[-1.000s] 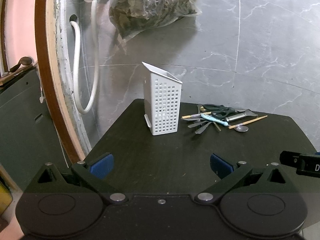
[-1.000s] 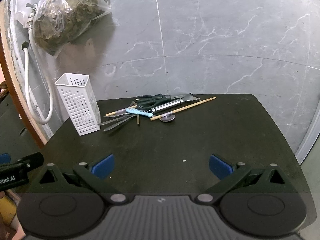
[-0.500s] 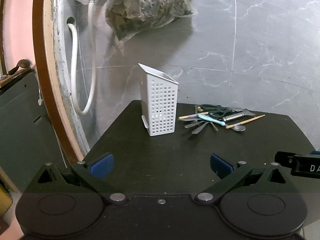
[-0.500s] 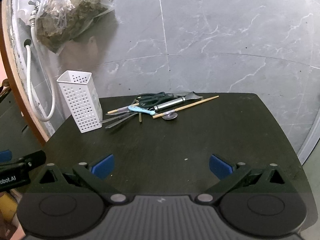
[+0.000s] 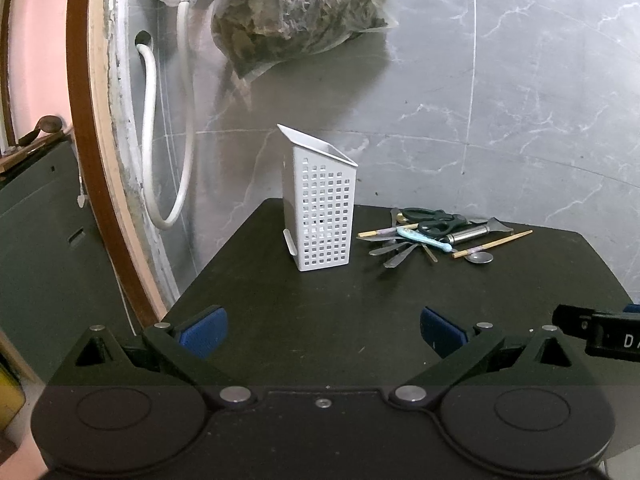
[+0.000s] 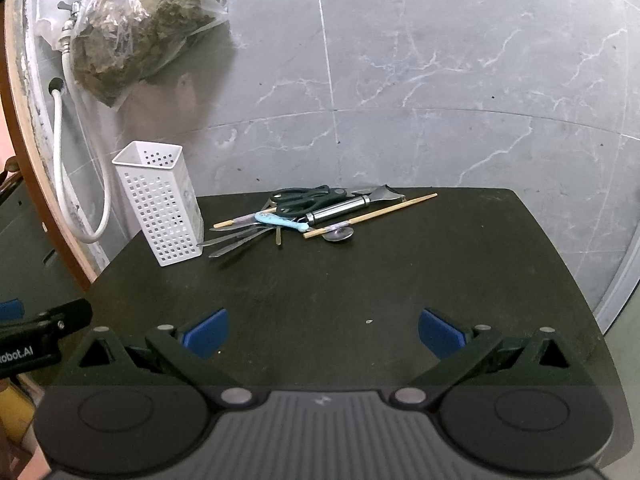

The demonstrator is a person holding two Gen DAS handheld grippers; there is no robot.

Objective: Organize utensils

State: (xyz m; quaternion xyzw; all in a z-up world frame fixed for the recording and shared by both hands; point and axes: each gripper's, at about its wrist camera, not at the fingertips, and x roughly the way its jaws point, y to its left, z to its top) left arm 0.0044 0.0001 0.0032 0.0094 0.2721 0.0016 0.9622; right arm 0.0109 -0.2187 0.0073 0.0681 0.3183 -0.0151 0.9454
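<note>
A white perforated utensil holder (image 5: 322,216) (image 6: 160,204) stands upright at the back left of the black table (image 5: 300,320) (image 6: 400,280). To its right lies a pile of utensils (image 5: 432,236) (image 6: 308,214): black scissors (image 6: 304,198), a steel-handled tool (image 6: 340,212), a light-blue-handled tool (image 6: 280,220), chopsticks (image 6: 372,214), a spoon (image 6: 339,235) and knives (image 6: 236,242). My left gripper (image 5: 322,330) is open and empty, over the table's near side facing the holder. My right gripper (image 6: 322,330) is open and empty, near the front edge, well short of the pile.
A clear bag of dried leaves (image 5: 296,12) (image 6: 136,28) hangs on the grey marble wall (image 6: 440,80) beside a white hose (image 5: 160,160). A wooden door frame (image 5: 92,160) runs down the left. The table's right edge (image 6: 576,280) drops off.
Both grippers have drawn back and shifted slightly; the holder and the pile sit a little further off in both views. Nothing on the table has moved.
</note>
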